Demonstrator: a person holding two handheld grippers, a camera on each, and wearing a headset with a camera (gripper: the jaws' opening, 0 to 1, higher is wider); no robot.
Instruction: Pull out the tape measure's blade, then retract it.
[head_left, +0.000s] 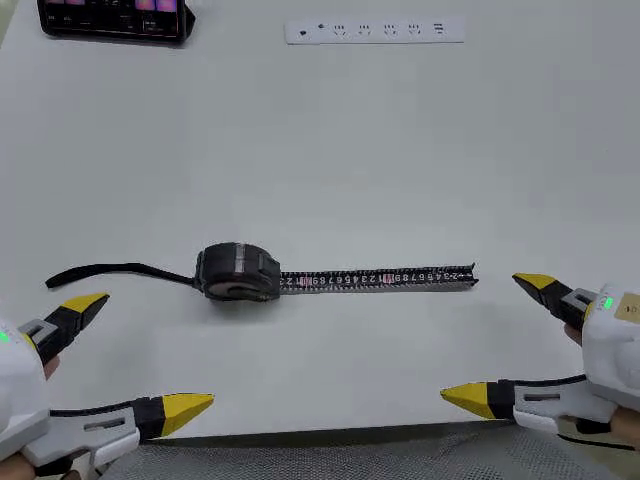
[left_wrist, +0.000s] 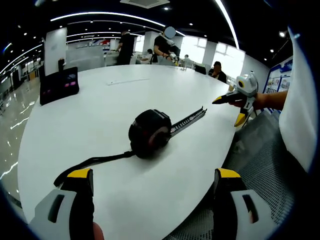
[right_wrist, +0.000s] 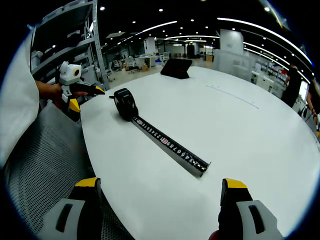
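A black tape measure (head_left: 237, 272) lies on the white table, its blade (head_left: 378, 278) pulled out to the right and lying flat; a black wrist strap (head_left: 110, 271) trails left. My left gripper (head_left: 140, 352) hovers open at the front left, short of the case (left_wrist: 149, 132). At the front right my right gripper (head_left: 500, 340) is open too, just beyond the blade's hooked end (right_wrist: 201, 168). Neither touches the tape (right_wrist: 126, 103). The left gripper view shows the right gripper (left_wrist: 235, 102), and the right gripper view shows the left one (right_wrist: 82, 95).
A white power strip (head_left: 375, 31) lies at the table's far edge and a dark tablet-like device (head_left: 115, 18) at the far left. The table's front edge (head_left: 330, 432) runs just below the grippers, with a grey mesh chair (right_wrist: 45, 165) beneath. People stand in the background (left_wrist: 165, 45).
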